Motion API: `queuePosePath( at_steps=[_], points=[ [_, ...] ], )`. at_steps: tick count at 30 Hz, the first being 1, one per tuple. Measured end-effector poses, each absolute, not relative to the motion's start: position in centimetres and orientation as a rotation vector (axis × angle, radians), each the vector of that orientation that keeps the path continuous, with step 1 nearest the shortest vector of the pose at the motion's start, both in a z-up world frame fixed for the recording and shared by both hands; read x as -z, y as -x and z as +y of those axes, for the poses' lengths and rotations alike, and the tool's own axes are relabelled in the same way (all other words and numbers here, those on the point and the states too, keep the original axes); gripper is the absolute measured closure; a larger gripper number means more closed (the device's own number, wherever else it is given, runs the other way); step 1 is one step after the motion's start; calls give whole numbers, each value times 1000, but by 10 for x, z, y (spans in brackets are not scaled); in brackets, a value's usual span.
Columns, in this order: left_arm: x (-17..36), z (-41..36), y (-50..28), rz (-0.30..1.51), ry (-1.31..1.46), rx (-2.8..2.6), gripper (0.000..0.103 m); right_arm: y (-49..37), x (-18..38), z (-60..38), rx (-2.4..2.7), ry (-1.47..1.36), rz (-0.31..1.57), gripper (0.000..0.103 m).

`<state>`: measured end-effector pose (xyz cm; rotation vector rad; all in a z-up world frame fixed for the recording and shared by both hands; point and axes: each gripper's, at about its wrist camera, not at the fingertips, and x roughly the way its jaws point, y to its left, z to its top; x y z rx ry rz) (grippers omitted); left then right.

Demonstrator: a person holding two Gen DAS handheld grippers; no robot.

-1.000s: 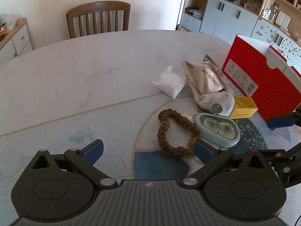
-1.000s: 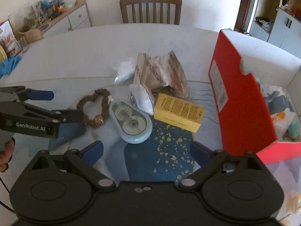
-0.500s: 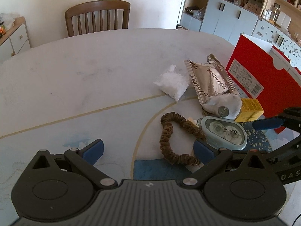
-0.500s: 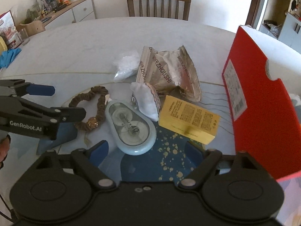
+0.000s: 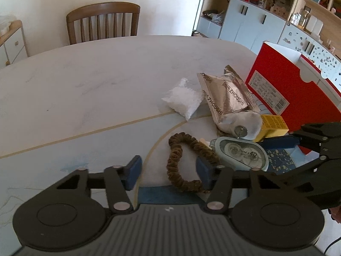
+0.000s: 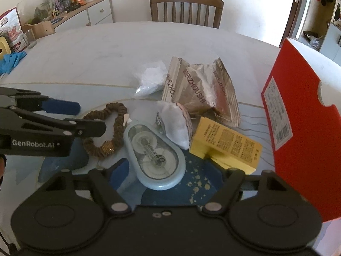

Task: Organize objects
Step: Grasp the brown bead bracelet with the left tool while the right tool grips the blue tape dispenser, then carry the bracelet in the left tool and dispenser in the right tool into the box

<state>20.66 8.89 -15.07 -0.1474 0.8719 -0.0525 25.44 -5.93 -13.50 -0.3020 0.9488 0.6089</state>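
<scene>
Left claw (image 5: 167, 171): your jaws have just been closing and now straddle the near loop of the brown scrunchie (image 5: 187, 160); the pads look close to it, but no squeeze on the fabric shows yet, so count it as not gripped.
Right claw (image 6: 174, 171): jaws have just been closing too, half-wide, with the pale blue tape dispenser (image 6: 154, 154) between them; the pads stand off its sides, nothing held.
Scrunchie: lies flat near the worktop's near edge, just beside the dispenser. Likely soft, light and floppy. Pinch across one strand of the loop rather than the whole ring; it should bunch and hang limp once lifted.
Tape dispenser: smooth, hard, rounded shell, probably slippery. Take it across its narrow width near the middle; a hold near the tapered end may squirt out.
Yellow box (image 6: 226, 147): just beside the dispenser toward the right edge; stiff card, flat faces, an easy grip across its short sides.
White pouch (image 6: 177, 125): leans on the dispenser's far end; soft, and may shift when you lift the dispenser.
Foil packet (image 6: 200, 91): farther back, crinkly and thin; pinch an edge.
Bag of white granules (image 6: 150, 79): beside the foil packet, loose and saggy.
Red box (image 6: 298, 115): stands open at the worktop's right edge, the likely place for all this.
</scene>
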Motion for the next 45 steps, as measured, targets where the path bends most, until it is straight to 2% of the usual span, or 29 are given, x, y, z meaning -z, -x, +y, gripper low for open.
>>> queuePosePath(
  at_steps=[2, 6, 7, 11, 25, 45],
  points=[
    [150, 87, -207, 873, 144, 57, 64, -253, 135, -57, -610, 309, 943, 31],
    [150, 85, -208, 877, 145, 73, 77, -249, 133, -55, -609, 318, 934, 41],
    [150, 85, -208, 880, 148, 79, 86, -248, 132, -54, -609, 318, 932, 44],
    [151, 83, -207, 890, 132, 80, 93, -245, 131, -53, -605, 321, 932, 49],
    [126, 62, -186, 877, 94, 111, 96, -225, 111, -76, -562, 251, 943, 50],
    [63, 34, -140, 823, 159, 177, 96, -179, 36, -131, -554, 202, 840, 50]
  ],
)
